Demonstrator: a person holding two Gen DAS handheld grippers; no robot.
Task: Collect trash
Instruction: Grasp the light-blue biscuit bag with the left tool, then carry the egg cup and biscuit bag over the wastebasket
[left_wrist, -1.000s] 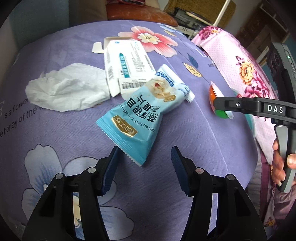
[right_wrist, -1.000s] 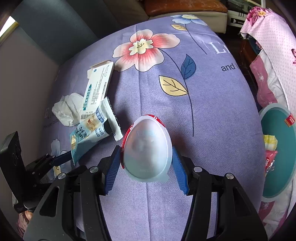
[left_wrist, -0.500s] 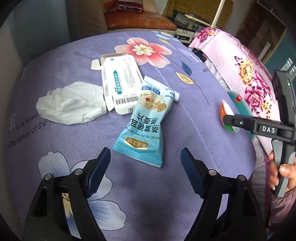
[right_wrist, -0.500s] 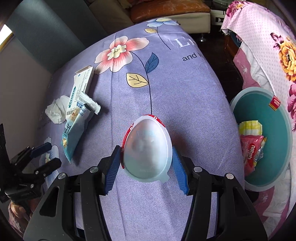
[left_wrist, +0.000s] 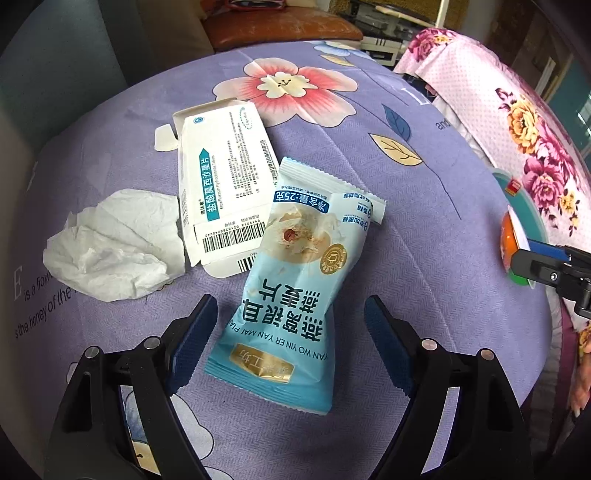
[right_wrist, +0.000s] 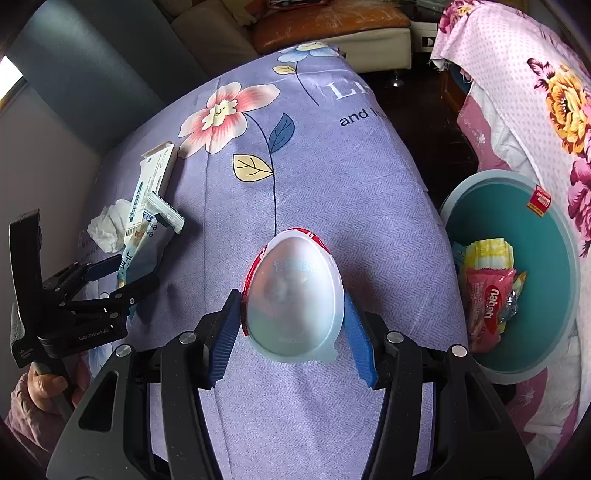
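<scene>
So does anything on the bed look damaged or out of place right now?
The white medicine box lies flattened with its end flaps torn open. The blue snack packet overlaps its corner, and a crumpled tissue sits beside it. All of it looks like trash, not spilled goods.

The near corner of the flattened box (left_wrist: 225, 192) is covered by the blue snack bag (left_wrist: 295, 295), and one side of the tissue (left_wrist: 110, 247) is tucked behind the box. The right claw (left_wrist: 517, 258) is cut off by the frame edge, so little of its egg-shaped capsule (left_wrist: 506, 240) is seen.
</scene>
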